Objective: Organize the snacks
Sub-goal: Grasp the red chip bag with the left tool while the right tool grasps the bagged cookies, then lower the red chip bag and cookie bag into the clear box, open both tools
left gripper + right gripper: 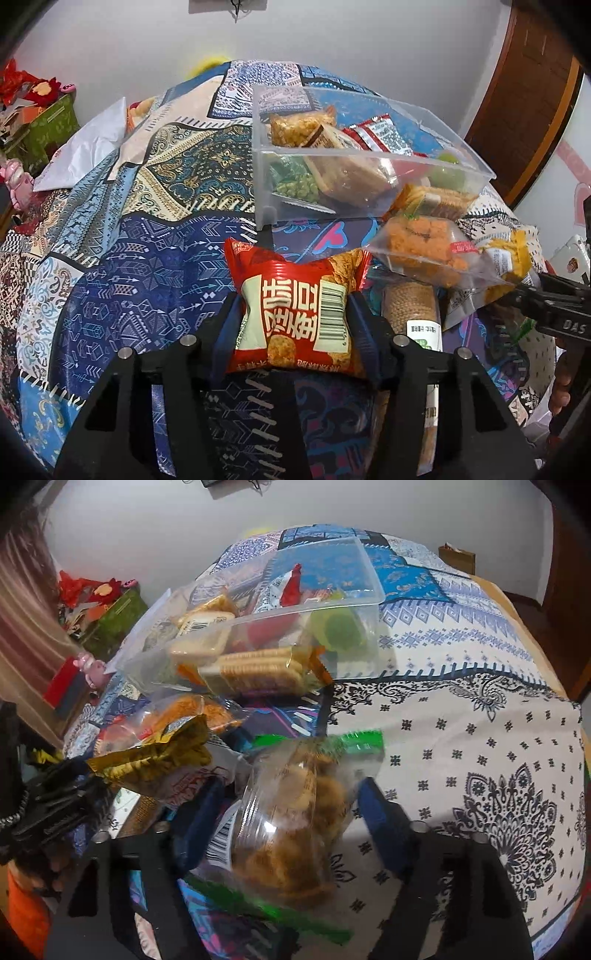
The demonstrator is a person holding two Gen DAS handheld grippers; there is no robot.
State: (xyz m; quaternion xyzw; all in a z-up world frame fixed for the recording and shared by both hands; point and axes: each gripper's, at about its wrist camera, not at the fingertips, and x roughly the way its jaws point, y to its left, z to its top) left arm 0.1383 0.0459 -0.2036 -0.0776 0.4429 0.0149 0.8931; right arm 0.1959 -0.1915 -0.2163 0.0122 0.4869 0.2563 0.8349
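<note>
The worktop [122, 236] wears a busy patchwork cloth, blue on the left and white with dark flowers on the right. Toward the far side sits a clear plastic bin [369, 155] already holding snacks: a pack of green peas [299, 184], a brown wafer bar [351, 173], a red-and-white sachet [380, 134] and something lime green at its right end. Leaning against the bin's near wall is a sleeve of round crackers [258, 670], and nearer me an orange puffed snack in a clear bag [421, 247] and a yellow foil packet [155, 760] lie in a loose heap, crowding the way between my two tools. A long woven-looking biscuit pack [410, 306] lies flat below them.

My left tool [291, 314] is closed on a red snack pouch [295, 306], its fingers pinching the pouch at both sides so the middle bulges; the pouch is just short of the bin's near corner, held level. My right tool [284, 812] stands wide apart around a clear bag of brown cookies with green edging [291, 819] (the bag is blurred, so I cannot tell whether either finger touches it). Each tool shows as a black frame at the edge of the other's view.
</note>
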